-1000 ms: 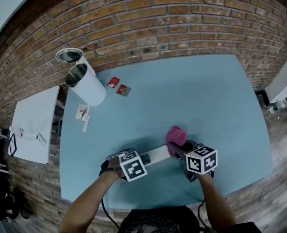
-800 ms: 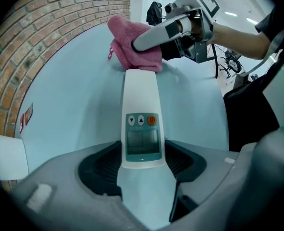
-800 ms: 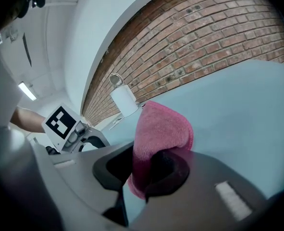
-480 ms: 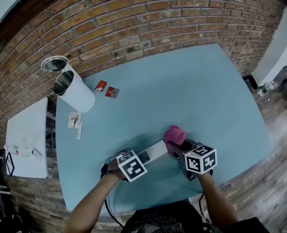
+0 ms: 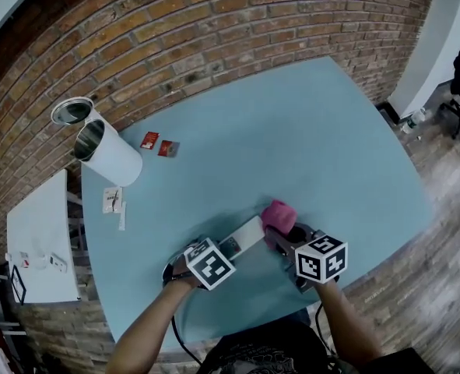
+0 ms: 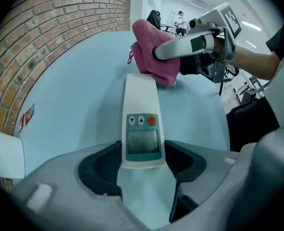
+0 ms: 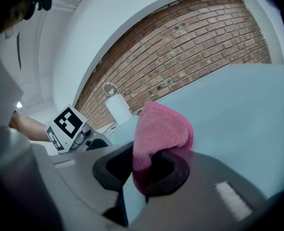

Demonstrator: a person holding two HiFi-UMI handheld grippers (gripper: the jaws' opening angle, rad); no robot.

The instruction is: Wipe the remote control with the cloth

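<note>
- change: right gripper [image 5: 286,232] has slid a little across the far end of the white remote control [image 5: 243,236] over the last second, with the pink terry cloth [image 5: 277,214] bunched in its jaws.
- right gripper state: jaws clamped on the pink terry cloth. a fold sits pinched between the pads and the rest bulges out ahead of them [image 7: 158,129].
- left gripper [image 5: 223,249]: no real shift. its jaws close on both sides of the near end of the white remote control [image 6: 142,114], just below the small screen and orange button, and pin it flat.
- place: remote lies on the light blue table [image 5: 315,131] close to its near edge, about mid-way along it, long axis running away toward the far right corner.
- contact: cloth sits at the remote's far tip; the left gripper view shows it touching or just over that end, can't tell how hard it presses.
- meaning, as a judgement: wiping looks under way but only the far end is covered. the screen and button half nearer the left gripper is bare of cloth, so strokes toward that end seem left to do.
</note>
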